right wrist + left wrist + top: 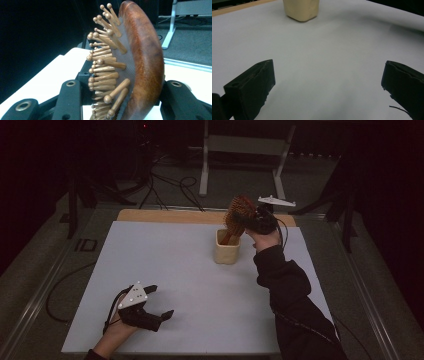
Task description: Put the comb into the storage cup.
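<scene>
Hairbrush [239, 212] and holder shared a white worktop [190, 285] in this overhead scene. Near the front left corner, the left gripper [159, 302] rested low over the bare surface, jaws spread wide and gripping nothing. Right of the worktop's middle, toward the back edge, stood a cream-coloured cup [227, 247]. The wooden hairbrush stood tilted with its handle end down inside the cup and its bristled head well above the rim. The right gripper [248, 220], reaching in from the right side, was clamped across the brush head; its own camera showed the jaws on either side of the head, one at the wooden pins [105, 62], one at the polished back [145, 62]. The risk, as judged here, lay in the tilt: a sideways pull could lever the handle against the cup's wall and tip it over, while the rounded back might slip from the jaws. No brand, label or writing could be read anywhere.
</scene>
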Available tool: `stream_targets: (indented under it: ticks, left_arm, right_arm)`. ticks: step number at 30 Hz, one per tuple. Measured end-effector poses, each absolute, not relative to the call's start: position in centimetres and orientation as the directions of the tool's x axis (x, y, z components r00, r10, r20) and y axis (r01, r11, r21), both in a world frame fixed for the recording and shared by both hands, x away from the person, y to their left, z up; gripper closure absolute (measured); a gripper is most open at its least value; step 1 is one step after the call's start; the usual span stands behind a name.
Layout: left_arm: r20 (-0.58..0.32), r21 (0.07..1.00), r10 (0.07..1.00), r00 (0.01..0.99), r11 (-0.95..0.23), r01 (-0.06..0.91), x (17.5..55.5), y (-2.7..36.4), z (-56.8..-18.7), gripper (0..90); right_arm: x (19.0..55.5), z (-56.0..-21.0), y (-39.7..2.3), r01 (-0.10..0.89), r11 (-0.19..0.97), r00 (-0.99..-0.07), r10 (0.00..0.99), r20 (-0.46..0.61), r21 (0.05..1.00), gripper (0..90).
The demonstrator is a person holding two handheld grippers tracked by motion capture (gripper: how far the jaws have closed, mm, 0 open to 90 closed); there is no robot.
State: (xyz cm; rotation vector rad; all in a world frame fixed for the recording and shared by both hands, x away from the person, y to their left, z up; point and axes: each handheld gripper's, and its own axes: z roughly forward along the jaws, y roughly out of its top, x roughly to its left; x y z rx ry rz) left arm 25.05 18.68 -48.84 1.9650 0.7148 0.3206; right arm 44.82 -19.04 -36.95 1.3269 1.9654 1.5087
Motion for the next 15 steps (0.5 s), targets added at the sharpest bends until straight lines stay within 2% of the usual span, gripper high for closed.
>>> stream_targets:
  ticks: [15]
  left_arm:
    - [-0.073,0.875,0.604,0.793,-0.342,0.341,25.0,18.7,-48.9,0.0]
  right_arm:
    - [45.5,-39.0,-18.8,0.512,0.002,-0.509,0.806,0.301,0.859,53.5]
